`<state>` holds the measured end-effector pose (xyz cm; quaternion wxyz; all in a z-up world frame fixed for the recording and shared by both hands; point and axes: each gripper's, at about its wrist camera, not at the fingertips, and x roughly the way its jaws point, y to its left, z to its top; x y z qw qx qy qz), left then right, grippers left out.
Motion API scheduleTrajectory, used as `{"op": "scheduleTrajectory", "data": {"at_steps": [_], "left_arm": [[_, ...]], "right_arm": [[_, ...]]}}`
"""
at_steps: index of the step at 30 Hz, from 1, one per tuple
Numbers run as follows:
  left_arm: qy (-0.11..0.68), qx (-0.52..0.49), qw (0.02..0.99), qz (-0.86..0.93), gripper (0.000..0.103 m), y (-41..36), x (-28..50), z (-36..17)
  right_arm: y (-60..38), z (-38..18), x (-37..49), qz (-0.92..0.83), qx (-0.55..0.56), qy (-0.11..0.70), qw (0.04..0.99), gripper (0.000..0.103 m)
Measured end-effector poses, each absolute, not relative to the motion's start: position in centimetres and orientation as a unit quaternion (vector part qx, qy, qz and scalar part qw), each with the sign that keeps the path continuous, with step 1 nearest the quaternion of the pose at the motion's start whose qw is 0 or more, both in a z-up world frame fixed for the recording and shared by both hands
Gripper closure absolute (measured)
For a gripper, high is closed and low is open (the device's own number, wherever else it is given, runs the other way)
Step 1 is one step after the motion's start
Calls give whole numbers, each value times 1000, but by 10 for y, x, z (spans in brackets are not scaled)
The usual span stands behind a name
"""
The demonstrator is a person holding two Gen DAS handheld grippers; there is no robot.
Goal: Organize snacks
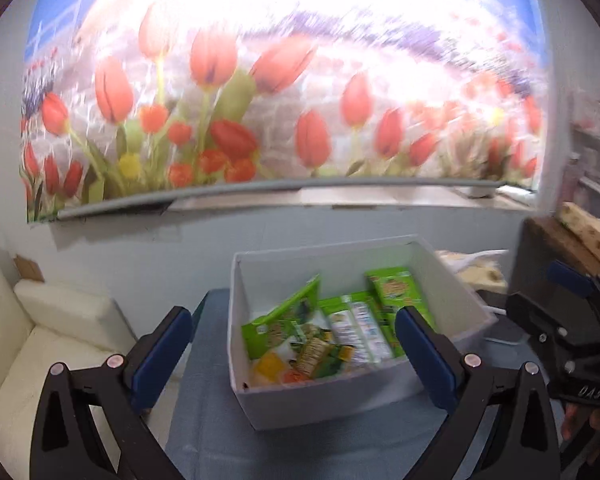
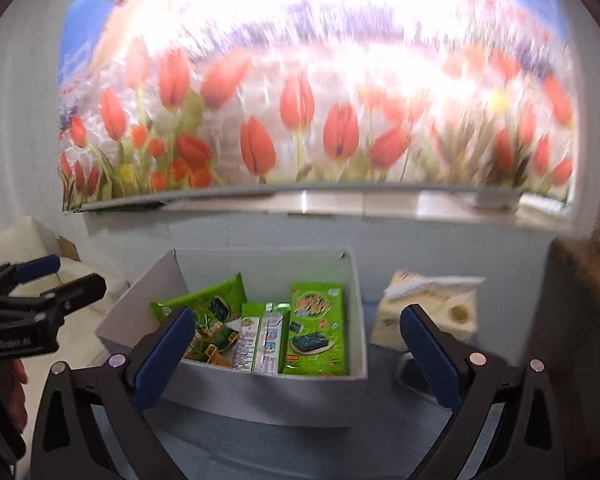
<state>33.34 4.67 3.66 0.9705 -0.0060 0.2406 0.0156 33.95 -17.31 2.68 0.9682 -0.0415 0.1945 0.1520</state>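
A white open box (image 1: 300, 404) (image 2: 260, 396) stands on a blue-grey cloth-covered table. Inside lie several snack packs: green seaweed packs (image 1: 398, 288) (image 2: 318, 332), a green-and-white pack (image 1: 360, 332) (image 2: 266, 340), and small yellow and orange packets (image 1: 274, 366) (image 2: 212, 350). My left gripper (image 1: 294, 354) is open and empty, held in front of the box. My right gripper (image 2: 294, 352) is open and empty, also in front of the box. Each gripper shows at the edge of the other's view: the right one (image 1: 572, 320), the left one (image 2: 40, 292).
A tissue box (image 2: 428, 312) stands right of the white box on the table (image 1: 220, 440). A white sofa (image 1: 40, 340) is at the left. A tulip picture (image 1: 260, 100) covers the wall behind. A dark shelf with a yellow sponge-like block (image 1: 588, 232) is at the right.
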Motion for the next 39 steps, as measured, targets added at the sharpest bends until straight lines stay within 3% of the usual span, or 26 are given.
{"op": "scheduleTrajectory", "data": {"at_steps": [7,11,17,22,39], "left_arm": [[187,4,982,22,0,17,236,62],[224,-25,974,29,0,13,187,58],[268,-44,962,16,0,1,121,48],[263,-13,965,8,0,-16,76,51],[261,-31,965,-8,0,-12,47,60]], "right_arm": [[-201,34,240,112,-63,165,978,0],[-228,30,203,160,8,208,965,0],[-242,21,149,165,27,251,953,0],[-244,33,102,170,21,237,956,0],[-240,44,69,175,13,221,959,0]]}}
